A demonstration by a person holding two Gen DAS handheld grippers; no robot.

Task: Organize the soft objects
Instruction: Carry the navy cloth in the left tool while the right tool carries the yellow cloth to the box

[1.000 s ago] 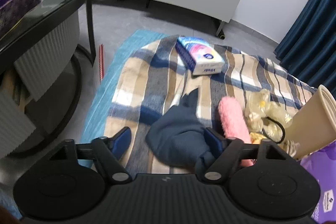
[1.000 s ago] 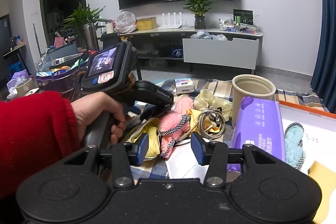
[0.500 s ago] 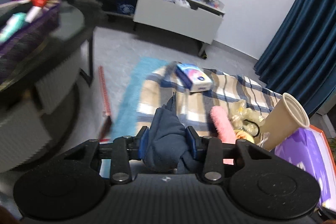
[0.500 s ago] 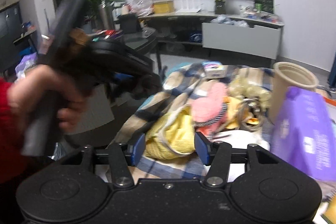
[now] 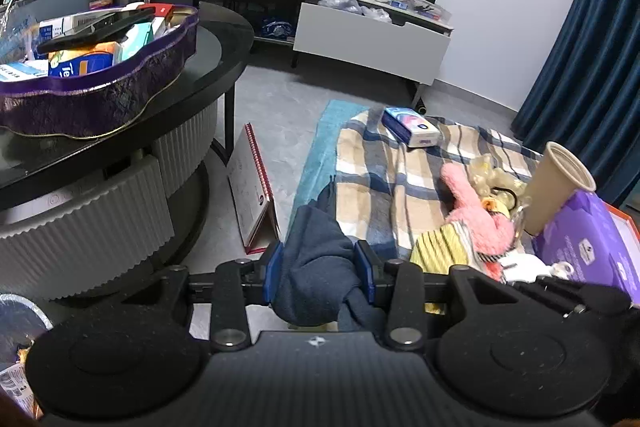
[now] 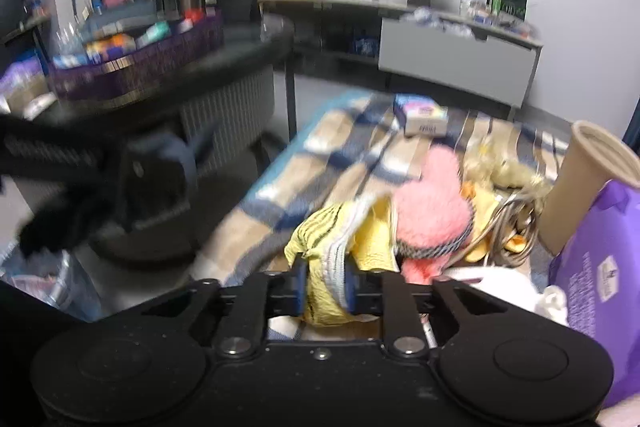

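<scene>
Item: yellow cloth (image 6: 336, 251), which my right hand-held gripper (image 6: 325, 287) has just clenched at the plaid blanket's (image 5: 372, 163) near edge, directly ahead; my left hand-held gripper (image 5: 319, 273) grasps the navy cloth (image 5: 316, 267), lifted leftward over the floor.

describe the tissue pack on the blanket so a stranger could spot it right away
Find the plaid blanket spread on the floor. At its far end lies the tissue pack, a small blue and white box. It lies alone, hard-edged, apart from the soft heap near the paper cup.
</scene>
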